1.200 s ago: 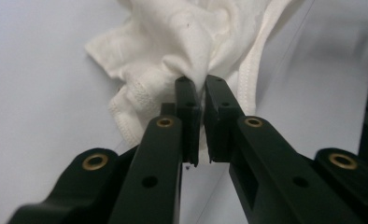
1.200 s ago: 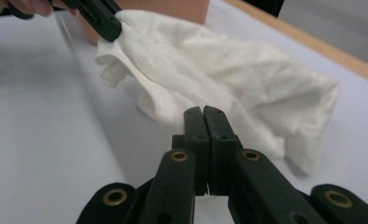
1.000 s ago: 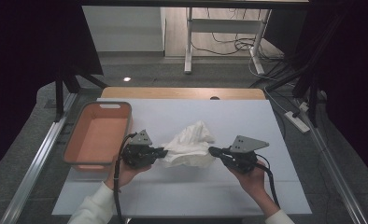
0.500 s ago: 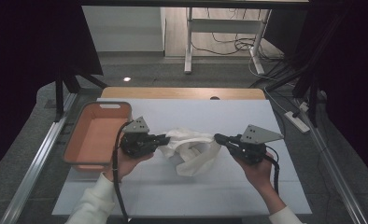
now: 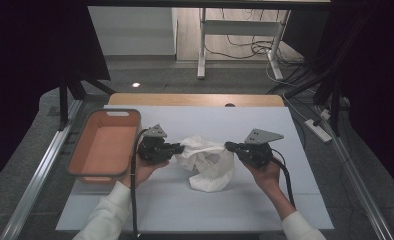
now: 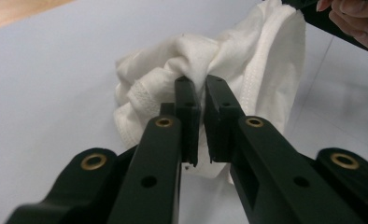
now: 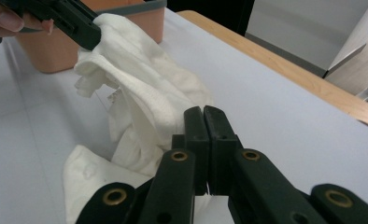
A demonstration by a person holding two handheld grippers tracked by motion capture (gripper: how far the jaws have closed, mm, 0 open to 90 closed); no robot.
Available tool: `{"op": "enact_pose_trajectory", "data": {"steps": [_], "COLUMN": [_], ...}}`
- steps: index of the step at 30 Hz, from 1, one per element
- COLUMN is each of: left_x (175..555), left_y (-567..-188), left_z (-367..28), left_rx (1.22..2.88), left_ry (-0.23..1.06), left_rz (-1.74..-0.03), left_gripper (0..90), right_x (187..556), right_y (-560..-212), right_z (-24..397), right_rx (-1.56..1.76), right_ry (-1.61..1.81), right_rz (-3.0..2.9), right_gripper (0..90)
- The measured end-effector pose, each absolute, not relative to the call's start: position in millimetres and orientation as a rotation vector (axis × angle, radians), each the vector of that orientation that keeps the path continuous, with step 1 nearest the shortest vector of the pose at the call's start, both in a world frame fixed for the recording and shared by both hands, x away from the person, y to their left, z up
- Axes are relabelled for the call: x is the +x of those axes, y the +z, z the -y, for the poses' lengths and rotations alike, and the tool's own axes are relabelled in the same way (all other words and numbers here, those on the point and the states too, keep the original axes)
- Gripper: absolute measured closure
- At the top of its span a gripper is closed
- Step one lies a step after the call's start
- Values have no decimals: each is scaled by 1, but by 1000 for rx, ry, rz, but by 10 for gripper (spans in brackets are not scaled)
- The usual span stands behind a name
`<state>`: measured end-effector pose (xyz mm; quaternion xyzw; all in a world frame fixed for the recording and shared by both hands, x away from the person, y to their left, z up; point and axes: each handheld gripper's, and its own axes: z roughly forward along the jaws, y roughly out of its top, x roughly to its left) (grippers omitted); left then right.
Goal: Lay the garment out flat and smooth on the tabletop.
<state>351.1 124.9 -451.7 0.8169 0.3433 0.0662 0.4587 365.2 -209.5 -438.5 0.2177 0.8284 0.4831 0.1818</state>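
High view, left tongs (image 5: 177,148) pinching white cloth (image 5: 207,162), right tongs (image 5: 231,146) pressed together on its other edge

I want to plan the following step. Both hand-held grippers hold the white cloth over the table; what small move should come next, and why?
Probably draw the two apart a little more. The left hand-held gripper and the right hand-held gripper each pinch an edge of the cloth, yet it hangs bunched and folded between them, its lower part lying on the table. Spreading should open it flat.
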Motion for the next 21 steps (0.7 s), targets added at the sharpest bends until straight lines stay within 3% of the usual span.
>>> {"op": "enact_pose_trajectory", "data": {"steps": [21], "left_x": [374], "left_y": [-469], "left_z": [-118], "left_rx": [1997], "left_ry": [132], "left_rz": [-883], "left_gripper": [808], "right_x": [395], "right_y": [-467], "right_z": [202], "right_rx": [696], "right_ry": [1284], "right_rz": [-2404], "right_gripper": [880]}}
